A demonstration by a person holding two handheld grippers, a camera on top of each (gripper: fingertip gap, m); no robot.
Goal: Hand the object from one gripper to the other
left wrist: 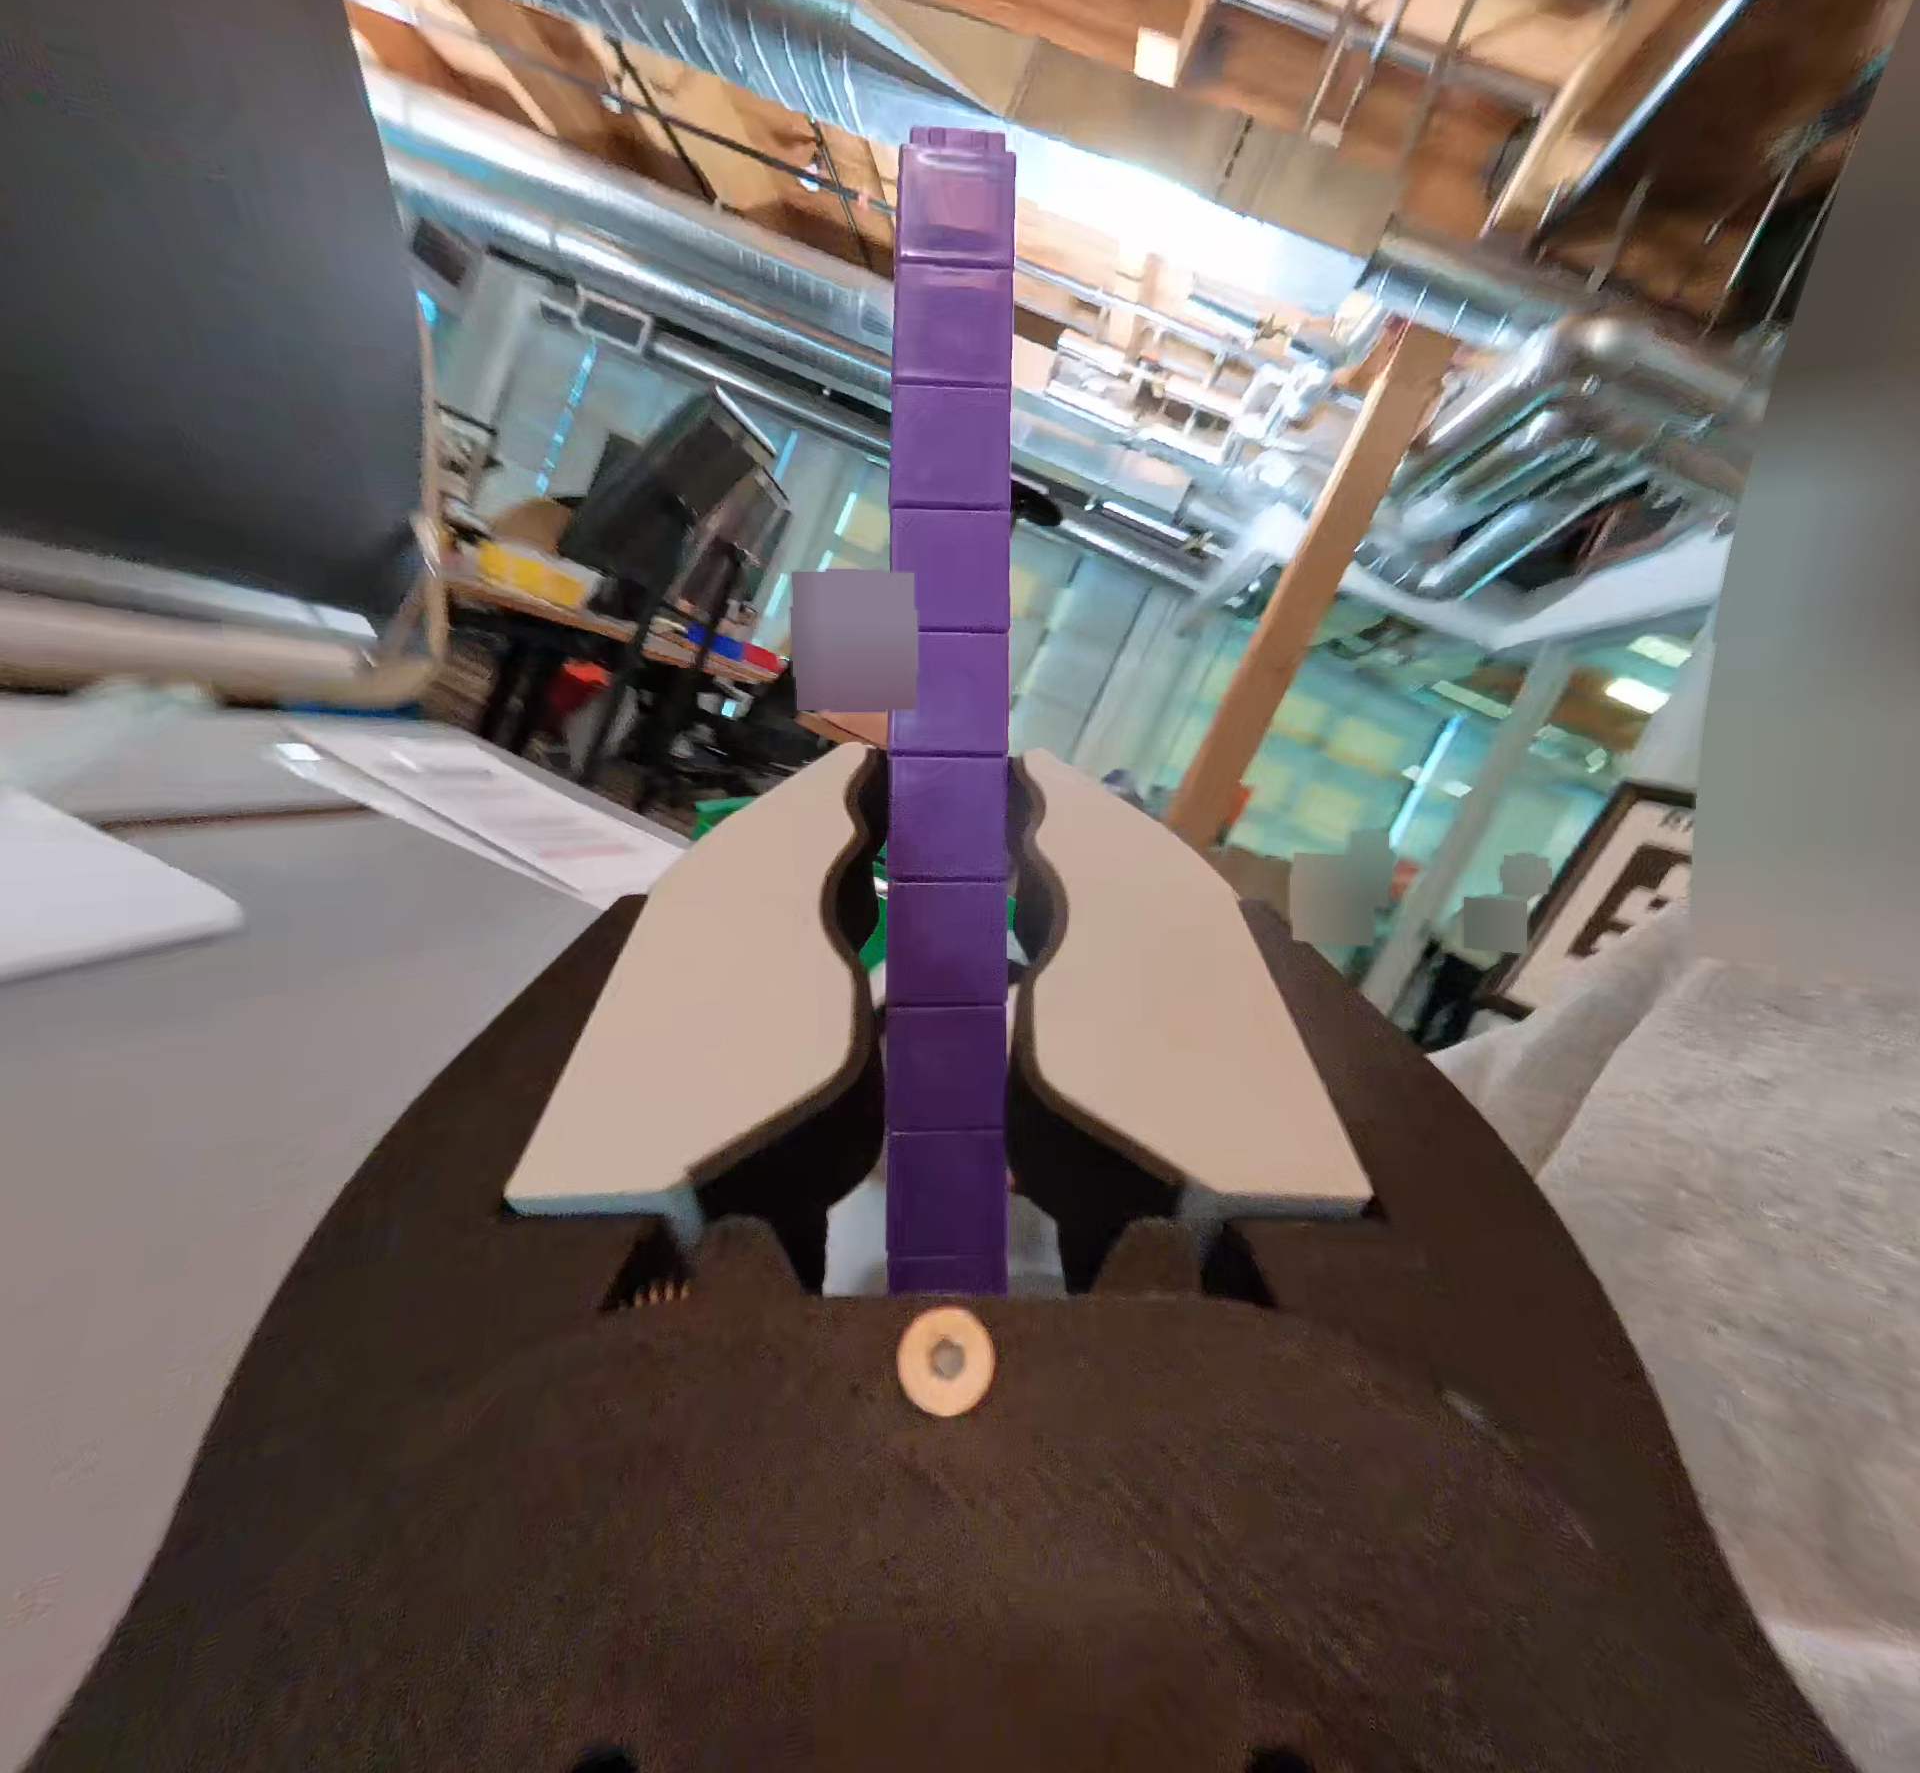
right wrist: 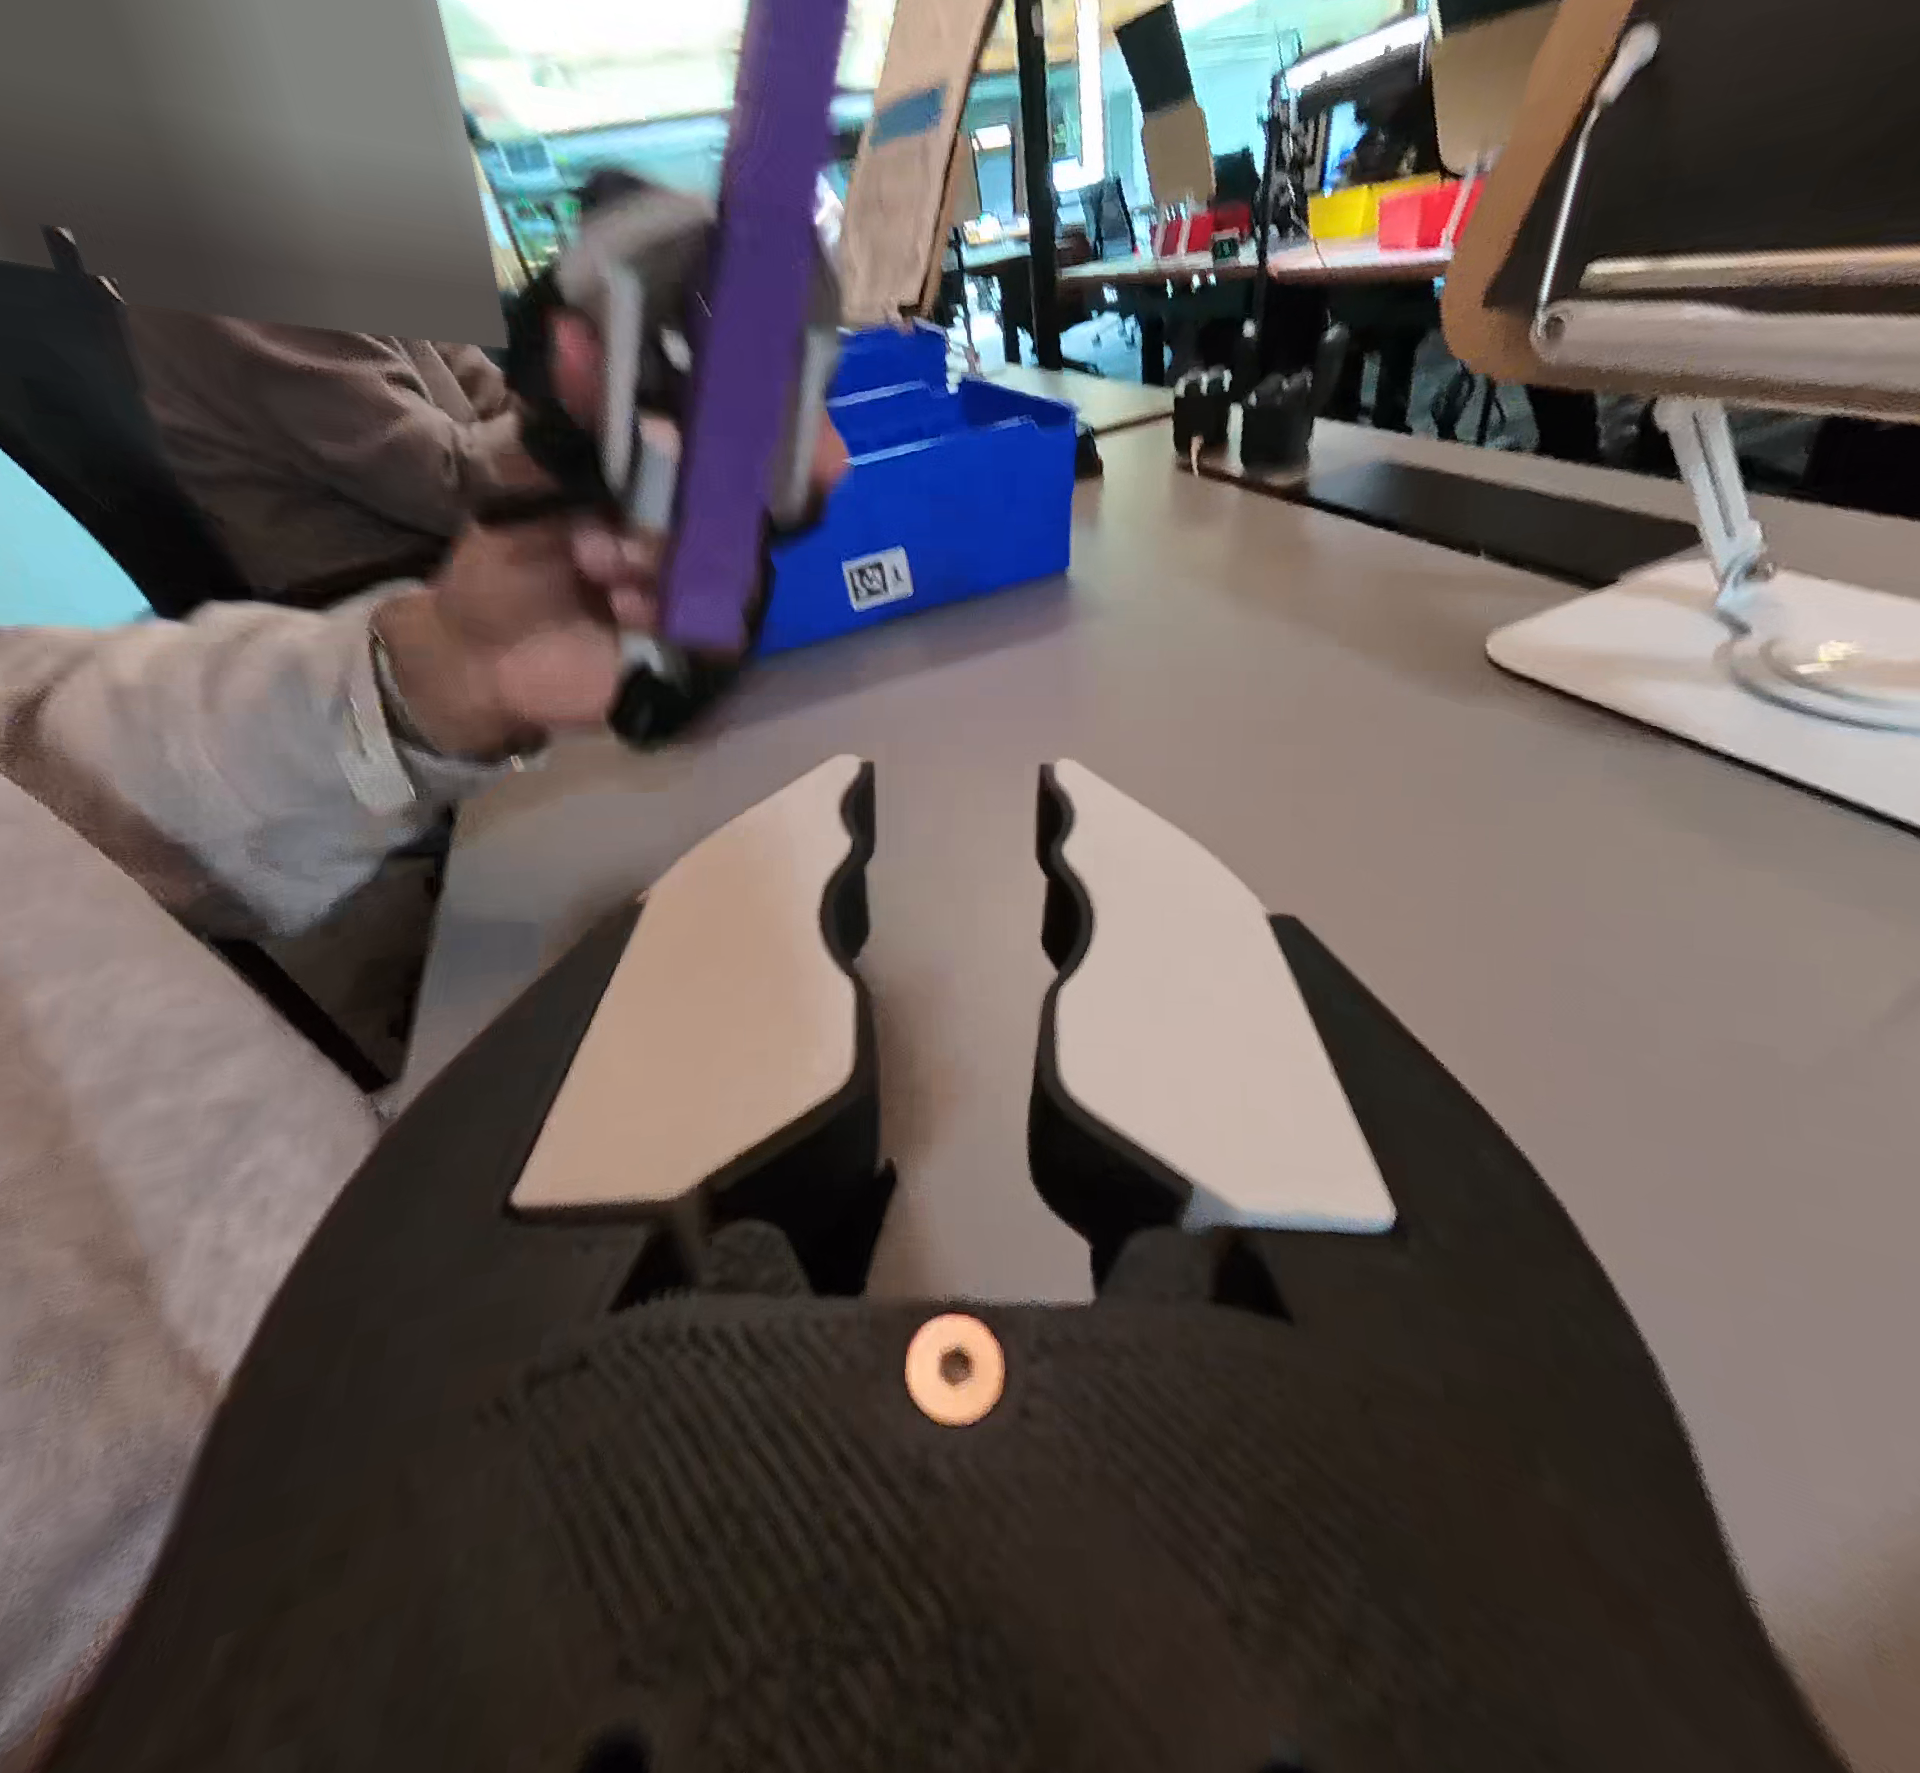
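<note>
A long purple rod of snapped-together cubes (left wrist: 951, 580) runs straight out between the fingers of my left gripper (left wrist: 948, 767), which is shut on its lower part and points up toward the ceiling. In the right wrist view the same rod (right wrist: 769, 269) stands tilted at upper left, held by the left gripper (right wrist: 717, 393) in a person's hand (right wrist: 509, 643). My right gripper (right wrist: 954, 773) is open and empty, low over the grey table (right wrist: 1299, 788), to the right of and below the rod.
A blue bin (right wrist: 935, 497) stands behind the rod on the table. A monitor on a white stand (right wrist: 1714, 643) is at the right. A dark monitor (left wrist: 187, 217) and papers (left wrist: 488, 798) are at the left. A person's grey sleeve (right wrist: 208, 747) crosses the left side. The tips of one gripper are about 15 cm away from the tips of the other.
</note>
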